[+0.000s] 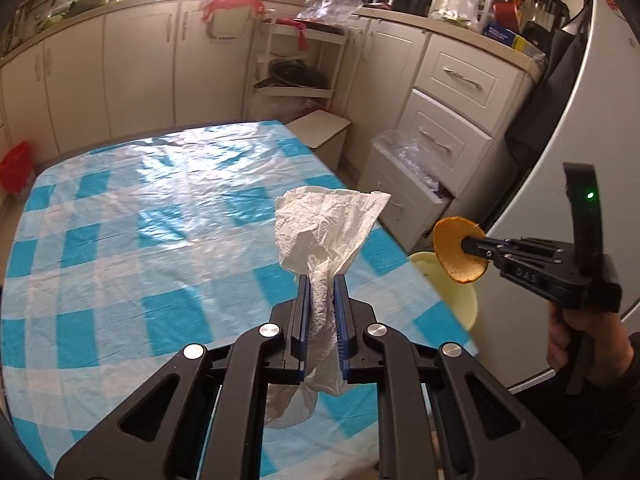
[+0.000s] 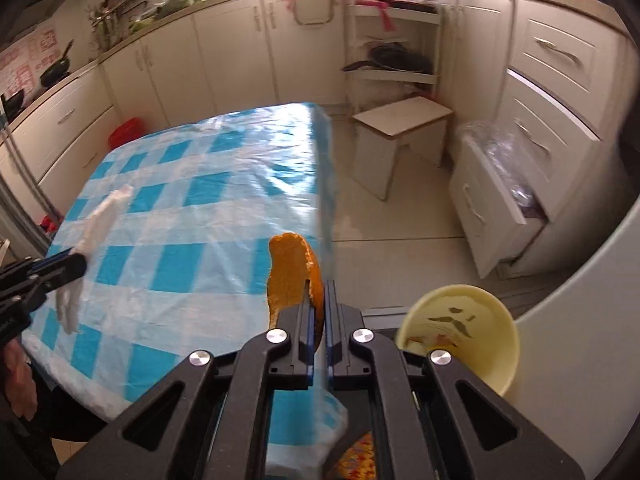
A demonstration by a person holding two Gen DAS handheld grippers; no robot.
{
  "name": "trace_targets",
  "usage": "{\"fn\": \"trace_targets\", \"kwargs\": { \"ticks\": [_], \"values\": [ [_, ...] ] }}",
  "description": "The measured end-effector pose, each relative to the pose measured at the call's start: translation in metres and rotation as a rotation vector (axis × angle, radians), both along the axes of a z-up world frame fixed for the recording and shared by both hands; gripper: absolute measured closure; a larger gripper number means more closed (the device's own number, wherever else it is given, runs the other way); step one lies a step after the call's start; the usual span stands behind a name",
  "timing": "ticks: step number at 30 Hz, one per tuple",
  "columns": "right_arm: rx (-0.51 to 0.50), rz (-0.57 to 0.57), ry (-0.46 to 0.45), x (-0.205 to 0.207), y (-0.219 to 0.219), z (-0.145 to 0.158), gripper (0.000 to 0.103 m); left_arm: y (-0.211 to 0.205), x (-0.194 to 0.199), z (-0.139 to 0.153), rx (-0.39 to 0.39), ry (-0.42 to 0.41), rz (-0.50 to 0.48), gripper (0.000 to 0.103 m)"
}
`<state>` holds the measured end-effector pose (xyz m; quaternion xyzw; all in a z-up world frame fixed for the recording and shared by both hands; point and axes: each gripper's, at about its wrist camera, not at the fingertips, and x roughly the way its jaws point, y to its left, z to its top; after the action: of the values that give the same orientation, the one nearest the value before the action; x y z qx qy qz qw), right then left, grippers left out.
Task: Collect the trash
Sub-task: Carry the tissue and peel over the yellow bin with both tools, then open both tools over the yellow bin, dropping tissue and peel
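Faintly, "DAS" marks the right gripper (image 1: 466, 245) pinching orange peel (image 1: 456, 254).

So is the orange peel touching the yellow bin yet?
Apart. In the right wrist view the orange peel sits pinched in the right claw, with floor showing between it and the yellow bin beside the table.

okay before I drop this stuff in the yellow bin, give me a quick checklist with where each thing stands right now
1. Left gripper shut on the crumpled tissue: ok.
2. Right gripper shut on the orange peel: ok.
3. Yellow bin mouth open and unblocked: ok.
4. Peel directly over the bin mouth: not ok; in the right wrist view the bin sits to the right of it.
5. Tissue over the bin: not ok; it hangs above the checkered tablecloth.
6. Room left in the bin: cannot tell, only part of the inside shows.
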<state>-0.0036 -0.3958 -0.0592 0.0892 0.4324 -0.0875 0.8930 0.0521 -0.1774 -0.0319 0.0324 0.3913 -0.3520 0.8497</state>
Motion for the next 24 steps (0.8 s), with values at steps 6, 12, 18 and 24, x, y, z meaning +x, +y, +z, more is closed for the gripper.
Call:
{"fn": "trace_targets", "kwargs": {
  "ticks": [6, 12, 18, 24],
  "values": [
    [0.006, -0.154, 0.179, -0.020, -0.092, -0.042, 0.098, -0.112, -0.017, -0.005, -0.096, 0.091, -0.128, 0.092],
    [0.162, -0.338, 0.167, -0.036, -0.159, -0.050, 0.069, -0.205, -0.028, -0.048, -0.090, 0.226, -0.164, 0.092],
    [0.222, -0.466, -0.122, -0.071, -0.186, 0.009, 0.053, -0.281, -0.029, -0.106, -0.015, 0.333, -0.160, 0.092],
    [0.230, -0.467, -0.226, -0.072, -0.187, 0.028, 0.047, -0.338, -0.022, -0.158, 0.099, 0.421, -0.153, 0.059]
  ]
}}
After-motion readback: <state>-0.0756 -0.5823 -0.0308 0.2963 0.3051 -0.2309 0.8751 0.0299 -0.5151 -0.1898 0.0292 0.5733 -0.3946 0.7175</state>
